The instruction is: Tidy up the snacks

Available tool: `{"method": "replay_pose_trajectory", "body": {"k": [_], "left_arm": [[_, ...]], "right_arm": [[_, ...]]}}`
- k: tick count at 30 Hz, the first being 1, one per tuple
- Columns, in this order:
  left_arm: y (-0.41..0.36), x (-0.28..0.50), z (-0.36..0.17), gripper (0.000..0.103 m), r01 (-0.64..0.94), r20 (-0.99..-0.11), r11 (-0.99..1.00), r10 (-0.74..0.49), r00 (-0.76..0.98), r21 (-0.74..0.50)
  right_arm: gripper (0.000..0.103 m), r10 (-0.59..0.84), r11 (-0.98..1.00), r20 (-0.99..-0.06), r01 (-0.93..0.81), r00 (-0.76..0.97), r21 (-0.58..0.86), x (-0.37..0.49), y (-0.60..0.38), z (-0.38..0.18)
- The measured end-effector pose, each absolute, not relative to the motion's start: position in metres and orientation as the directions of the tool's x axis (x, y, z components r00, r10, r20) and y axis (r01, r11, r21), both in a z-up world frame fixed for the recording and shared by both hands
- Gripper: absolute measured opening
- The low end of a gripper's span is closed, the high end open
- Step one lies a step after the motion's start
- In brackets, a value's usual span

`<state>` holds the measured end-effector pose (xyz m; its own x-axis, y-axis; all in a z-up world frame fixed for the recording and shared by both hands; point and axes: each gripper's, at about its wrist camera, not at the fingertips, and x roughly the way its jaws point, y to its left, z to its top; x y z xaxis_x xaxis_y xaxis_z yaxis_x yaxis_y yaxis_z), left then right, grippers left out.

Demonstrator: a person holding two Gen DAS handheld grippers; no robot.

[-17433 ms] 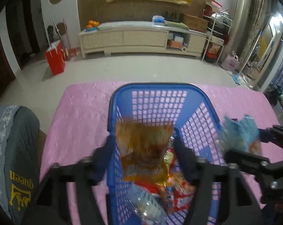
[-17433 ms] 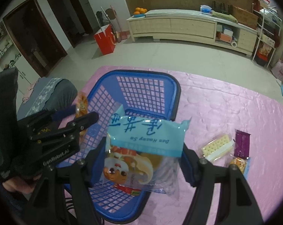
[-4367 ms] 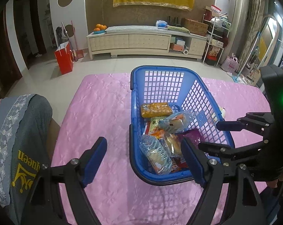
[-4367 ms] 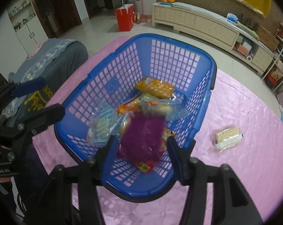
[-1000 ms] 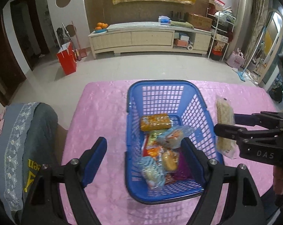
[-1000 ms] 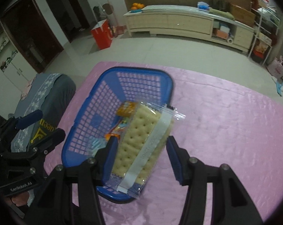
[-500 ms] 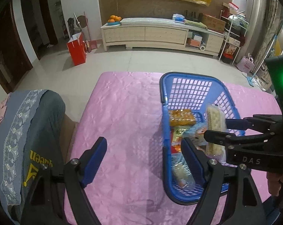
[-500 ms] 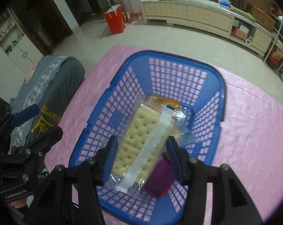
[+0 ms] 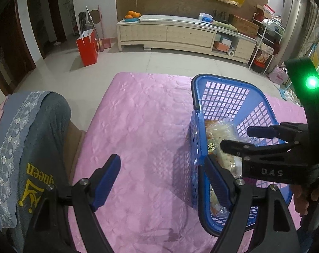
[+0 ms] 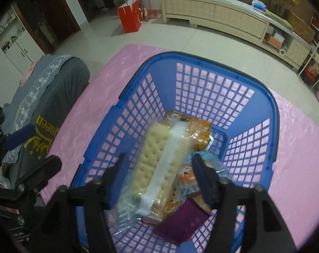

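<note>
- Low in the centre of the right wrist frame, we are seeing our right gripper (image 10: 157,166) spread apart, the clear-wrapped pack of pale crackers (image 10: 159,164) lying loose between its fingers.
- We are finding that pack inside the blue plastic lattice basket (image 10: 201,97), atop other wrapped snacks, beside a purple packet (image 10: 182,221).
- At the bottom of the left wrist frame, we are holding our left gripper (image 9: 161,179) wide apart over the pink quilted cloth (image 9: 142,126), gripping nothing.

1 blue basket (image 10: 273,113) is sitting mid-frame; approx 5 snack packs are lying in it: 1 cracker pack (image 10: 157,160), 1 orange pack (image 10: 199,130), 1 purple pack (image 10: 182,221), plus 2 clear ones. 2 grippers are showing: left gripper (image 9: 161,179), right gripper (image 10: 159,177).
</note>
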<state>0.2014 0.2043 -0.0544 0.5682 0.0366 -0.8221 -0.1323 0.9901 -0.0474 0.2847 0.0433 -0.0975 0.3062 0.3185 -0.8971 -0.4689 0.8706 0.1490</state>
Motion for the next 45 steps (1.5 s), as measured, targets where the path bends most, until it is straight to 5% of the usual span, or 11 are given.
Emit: {"method": "replay_pose_trajectory", "body": {"k": [16,32,38,45], "left_arm": [[0.156,0.164,-0.023,0.080,-0.076,-0.751,0.994,-0.007,0.661,-0.076],[0.064,0.055,0.013,0.080,-0.025,-0.541,0.999,-0.005,0.841,-0.048],[0.038,0.023,0.019,0.080,-0.007,-0.448,1.000,-0.002,0.894,-0.020],[0.027,0.004,0.014,0.103,0.010,-0.442,0.999,-0.028,0.897,-0.043]], "right_arm": [[0.076,0.327,0.894,-0.859,-0.424,0.393,0.146,0.236,-0.036,-0.060],[0.076,0.264,0.931,-0.661,-0.365,0.703,-0.016,0.104,-0.123,0.002],[0.095,0.175,0.963,-0.556,-0.260,0.813,-0.076,0.066,-0.145,0.010],[0.103,0.117,0.977,-0.454,-0.184,0.883,-0.106,0.022,-0.157,0.012]]}}
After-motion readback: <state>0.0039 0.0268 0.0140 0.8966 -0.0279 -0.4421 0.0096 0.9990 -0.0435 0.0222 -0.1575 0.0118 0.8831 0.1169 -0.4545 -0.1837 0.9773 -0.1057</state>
